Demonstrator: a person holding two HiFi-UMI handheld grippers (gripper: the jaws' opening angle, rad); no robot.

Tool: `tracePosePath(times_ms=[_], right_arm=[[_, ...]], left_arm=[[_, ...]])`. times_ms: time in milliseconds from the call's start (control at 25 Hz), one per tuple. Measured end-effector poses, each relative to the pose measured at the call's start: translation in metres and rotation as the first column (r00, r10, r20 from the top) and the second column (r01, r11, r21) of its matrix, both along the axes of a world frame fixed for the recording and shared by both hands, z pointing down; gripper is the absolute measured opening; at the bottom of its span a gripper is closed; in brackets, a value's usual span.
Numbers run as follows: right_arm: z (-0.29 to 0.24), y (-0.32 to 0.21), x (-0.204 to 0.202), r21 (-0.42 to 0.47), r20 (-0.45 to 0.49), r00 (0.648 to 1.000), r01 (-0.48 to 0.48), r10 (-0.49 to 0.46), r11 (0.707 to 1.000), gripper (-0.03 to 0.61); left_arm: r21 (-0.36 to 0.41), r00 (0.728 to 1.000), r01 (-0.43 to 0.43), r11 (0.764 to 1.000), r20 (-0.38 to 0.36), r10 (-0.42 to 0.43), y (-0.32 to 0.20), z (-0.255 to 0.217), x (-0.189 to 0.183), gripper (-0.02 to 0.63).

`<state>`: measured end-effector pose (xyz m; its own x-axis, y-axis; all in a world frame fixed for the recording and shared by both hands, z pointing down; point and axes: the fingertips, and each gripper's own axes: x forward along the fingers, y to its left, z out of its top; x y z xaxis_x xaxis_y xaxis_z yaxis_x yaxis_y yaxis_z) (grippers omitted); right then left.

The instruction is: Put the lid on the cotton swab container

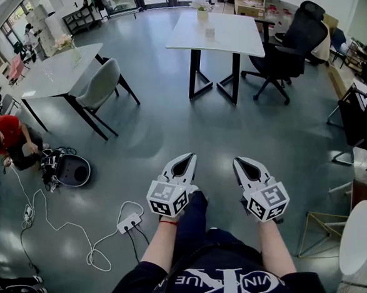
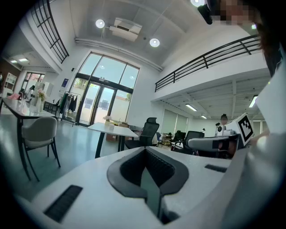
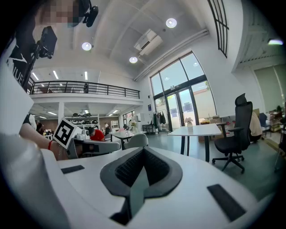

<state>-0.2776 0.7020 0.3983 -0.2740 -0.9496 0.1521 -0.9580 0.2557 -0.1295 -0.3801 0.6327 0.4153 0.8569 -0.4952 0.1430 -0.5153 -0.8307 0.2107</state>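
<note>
Task is not under way: no container and no lid show in any view. Left gripper [image 1: 184,162] and right gripper [image 1: 244,166] are held out side by side over the floor [image 1: 159,128], pointing forward. Both sets of jaws are closed tip to tip with nothing between them, which each gripper view shows plainly.

Step in hand, as I judge it, is to find the container and lid first. The likeliest spot is the white counter [image 1: 235,40] ahead, well apart from the jaws. A small object [image 1: 209,32] sits on it near a vase [image 1: 202,11], too small to identify.

To do it well: walk up and spread the jaws before reaching. Take the lid by its rim with one gripper, steady the container with the other, and lower the lid level.
</note>
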Motion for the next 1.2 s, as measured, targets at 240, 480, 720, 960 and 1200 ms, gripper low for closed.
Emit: tracePosePath(times_ms=[240,480,720,960,1200], right_arm=[[0.015,-0.030,0.017,-0.027,-0.007,1.000,-0.003,0.002,1.000,0.003],[0.031,-0.087,0.051,-0.082,-0.008,1.000,-0.021,0.020,0.996,0.003],[0.023,-0.172,0.094,-0.080,-0.001,0.999,-0.040,0.040,0.996,0.003],[0.022,-0.242,0.110,-0.072,0.041,0.997,-0.060,0.063,0.996,0.003],[0.027,-0.285,0.128,-0.065,0.099,0.990,-0.099,0.105,0.993,0.003]], left_arm=[[-0.028,1.000,-0.002,1.000,-0.008,0.002,-0.032,0.013,0.020,0.006],[-0.071,0.999,-0.027,0.997,0.016,0.028,-0.090,0.028,0.057,0.006],[-0.051,0.999,-0.051,0.997,0.008,0.052,-0.174,0.013,0.098,0.005],[-0.048,0.996,-0.083,0.995,0.014,0.083,-0.245,0.009,0.119,0.006],[-0.042,0.994,-0.103,0.994,0.021,0.104,-0.291,0.015,0.128,0.006]])
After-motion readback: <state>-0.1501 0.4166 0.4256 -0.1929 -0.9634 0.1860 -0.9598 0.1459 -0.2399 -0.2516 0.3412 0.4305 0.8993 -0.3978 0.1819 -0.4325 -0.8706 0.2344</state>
